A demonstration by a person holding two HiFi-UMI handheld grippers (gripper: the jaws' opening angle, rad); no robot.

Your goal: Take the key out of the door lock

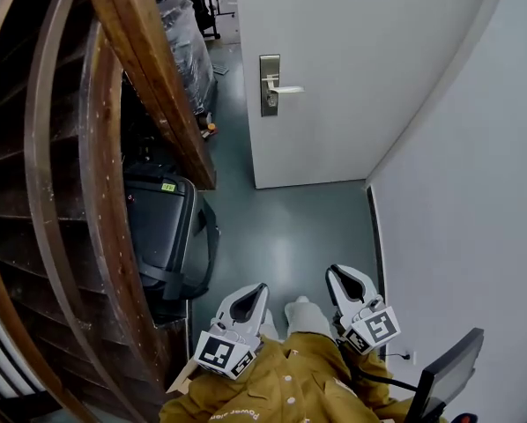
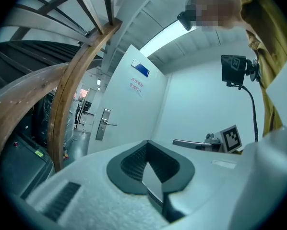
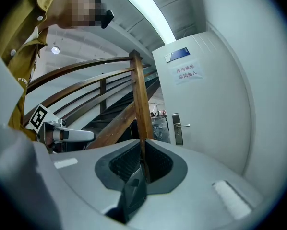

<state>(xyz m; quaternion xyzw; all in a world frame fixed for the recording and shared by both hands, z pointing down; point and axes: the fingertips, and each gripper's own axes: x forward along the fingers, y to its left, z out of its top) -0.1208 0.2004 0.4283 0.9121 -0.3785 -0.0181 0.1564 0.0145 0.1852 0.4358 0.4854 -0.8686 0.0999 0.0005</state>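
Note:
The white door [image 1: 334,69] stands shut ahead, well beyond both grippers. Its metal lock plate [image 1: 270,85] carries a lever handle [image 1: 285,88]. The plate is also small in the left gripper view [image 2: 103,124] and in the right gripper view [image 3: 177,128]. At this distance no key can be made out in any view. My left gripper [image 1: 246,302] and right gripper [image 1: 347,282] are held low, close to the body, side by side and pointing at the door. Both the left gripper [image 2: 147,147] and the right gripper [image 3: 142,164] are shut with nothing between the pads.
A curved wooden stair banister [image 1: 149,69] fills the left. Below it stands a black case [image 1: 158,227]. Plastic-wrapped goods [image 1: 189,51] stand beside the door. A white wall [image 1: 475,192] runs along the right, with a black screen [image 1: 444,373] low beside it. Grey floor [image 1: 281,227] leads to the door.

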